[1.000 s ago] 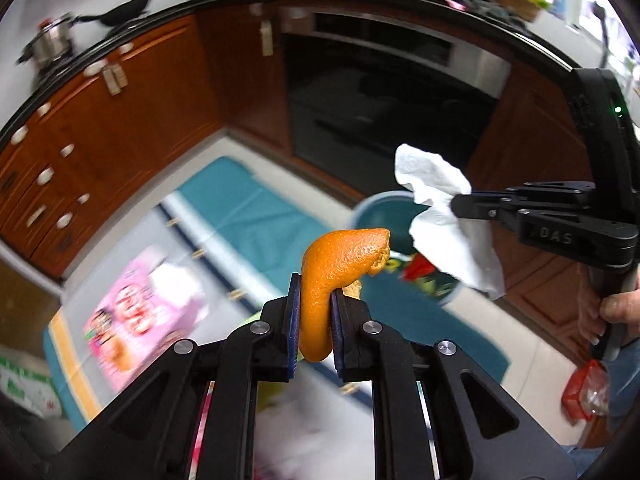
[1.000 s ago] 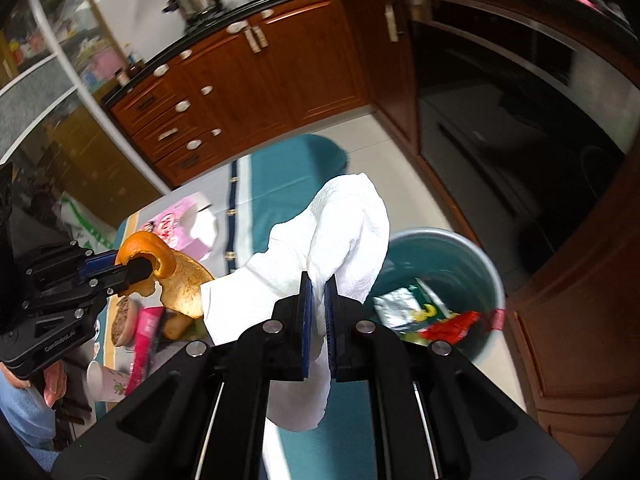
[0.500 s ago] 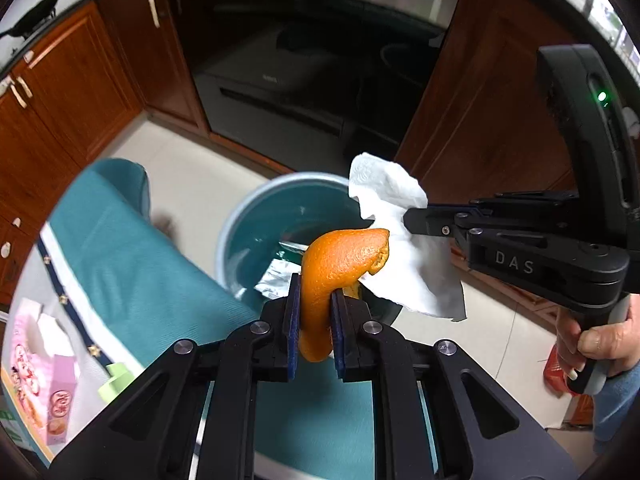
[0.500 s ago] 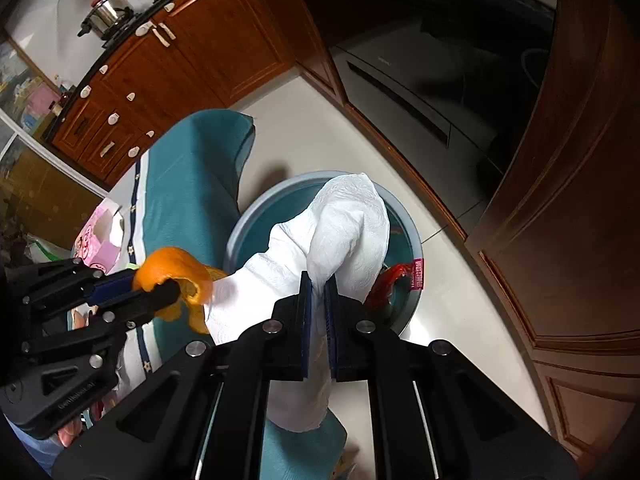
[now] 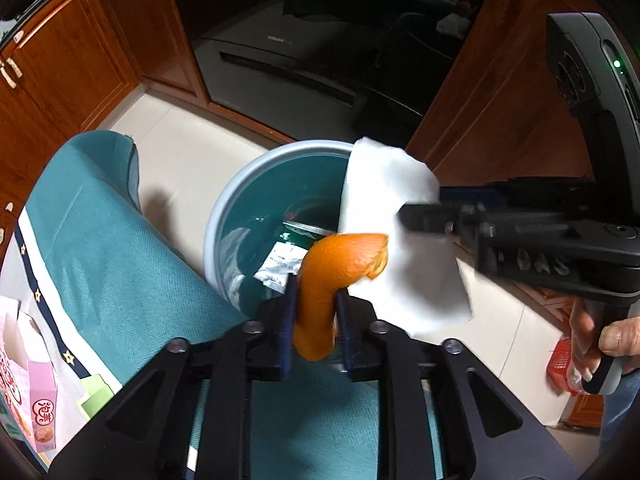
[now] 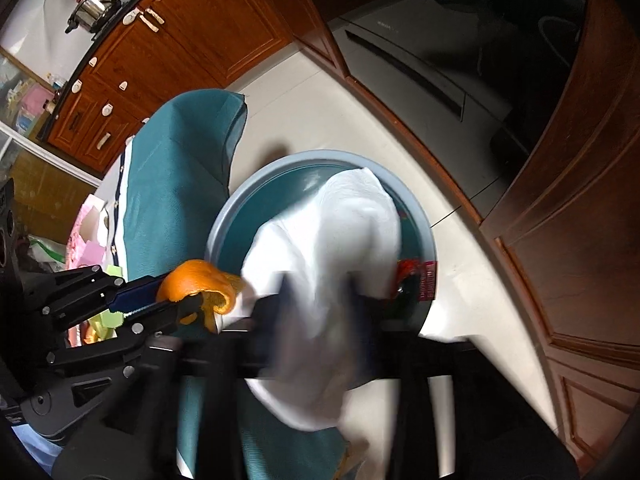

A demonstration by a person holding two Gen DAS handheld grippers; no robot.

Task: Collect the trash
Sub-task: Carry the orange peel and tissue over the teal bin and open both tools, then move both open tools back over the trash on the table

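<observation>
Drop step: my left gripper [image 5: 314, 312] pinches the orange peel [image 5: 332, 268] and my right gripper [image 6: 324, 300] clamps the white tissue [image 6: 332, 240], both over the bin [image 5: 224, 216] rim. Next I judge both need spreading wide, well inside the rim.

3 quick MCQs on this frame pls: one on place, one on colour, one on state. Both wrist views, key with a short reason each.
1. Where is the bin?
A. on a countertop
B. on the floor beside the teal cloth
C. inside a cabinet

2. What colour is the peel in the left tongs?
A. orange
B. green
C. purple

3. What are the right tongs doing?
A. hanging free with nothing
B. shut on a can
C. shut on the white tissue

Key: 1 B, its rim sits on pale tile by the cloth. 2 A, the peel is plainly orange. 3 C, the tissue hangs from the closed tips.
</observation>
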